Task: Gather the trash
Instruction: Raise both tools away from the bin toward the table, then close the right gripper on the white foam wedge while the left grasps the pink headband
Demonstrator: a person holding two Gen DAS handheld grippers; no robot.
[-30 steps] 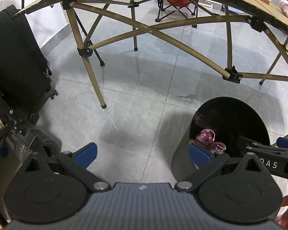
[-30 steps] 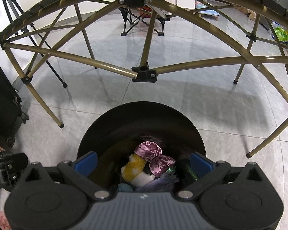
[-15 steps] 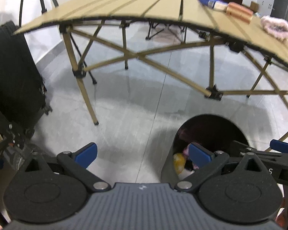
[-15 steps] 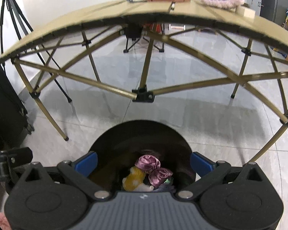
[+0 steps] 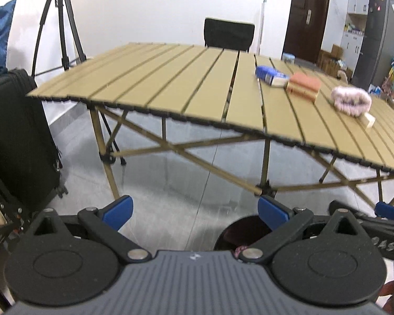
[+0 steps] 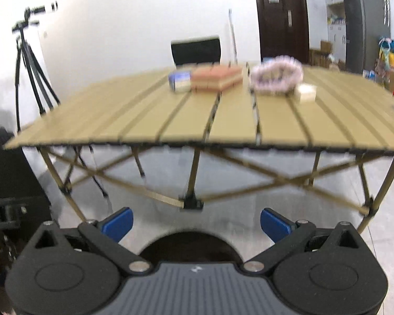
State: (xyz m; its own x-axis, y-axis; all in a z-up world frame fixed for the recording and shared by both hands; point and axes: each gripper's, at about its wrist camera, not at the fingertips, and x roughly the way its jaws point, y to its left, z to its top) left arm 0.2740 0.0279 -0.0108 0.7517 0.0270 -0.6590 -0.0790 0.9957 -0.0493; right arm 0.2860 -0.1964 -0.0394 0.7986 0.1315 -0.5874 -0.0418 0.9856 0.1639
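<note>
Both the left gripper (image 5: 194,211) and right gripper (image 6: 195,223) had risen from the bin (image 6: 190,246), released and empty; remaining trash (image 6: 275,78) lay on the table (image 6: 144,120) at 12 o'clock.

Left gripper (image 5: 195,211): jaws spread wide, blue fingertips (image 5: 117,209) well apart, nothing held between them. Right gripper (image 6: 197,223): jaws likewise spread wide, nothing gripped; its blue tip is also seen at the right edge of the left wrist view.
</note>
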